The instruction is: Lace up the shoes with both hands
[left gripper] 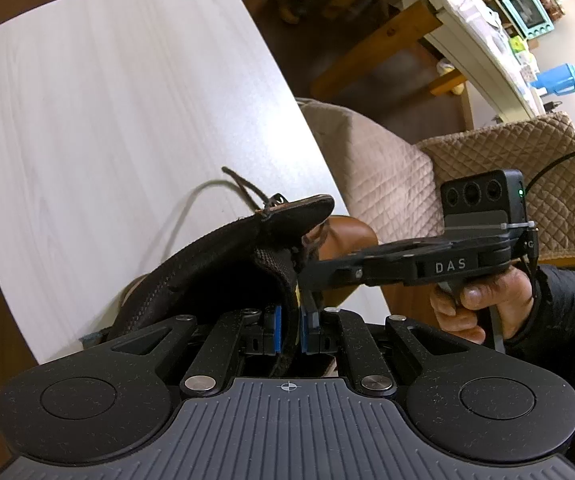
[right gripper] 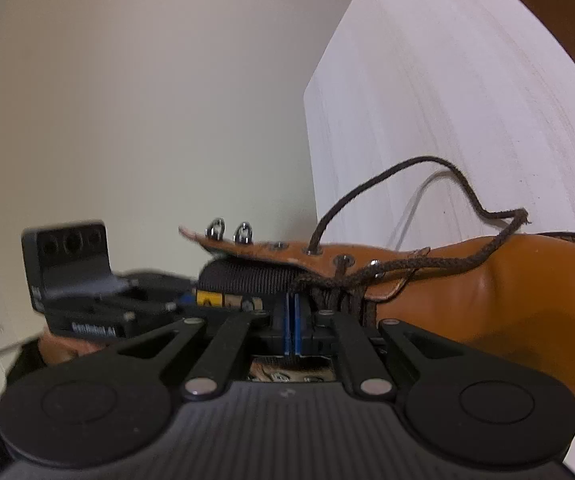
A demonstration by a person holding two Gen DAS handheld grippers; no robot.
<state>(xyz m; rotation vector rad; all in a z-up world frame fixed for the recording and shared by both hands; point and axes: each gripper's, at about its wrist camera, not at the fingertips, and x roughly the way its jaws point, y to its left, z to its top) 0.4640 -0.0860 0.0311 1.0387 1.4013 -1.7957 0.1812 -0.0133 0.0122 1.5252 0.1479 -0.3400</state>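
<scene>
I see the boot [right gripper: 507, 292] in smooth tan leather with a soft gloss on its toe, its collar [left gripper: 215, 256] a black woven webbing, coarse and matt. The lace [right gripper: 427, 268] looks like rough braided dark-brown cord, and the lace hooks [right gripper: 243, 232] are shiny metal. My table [left gripper: 107, 120] has a pale, matt wood-grain finish. The left gripper [left gripper: 291, 330] is matt black plastic with blue pads. Beyond it, the chair cover [left gripper: 527, 184] is quilted beige cloth.
</scene>
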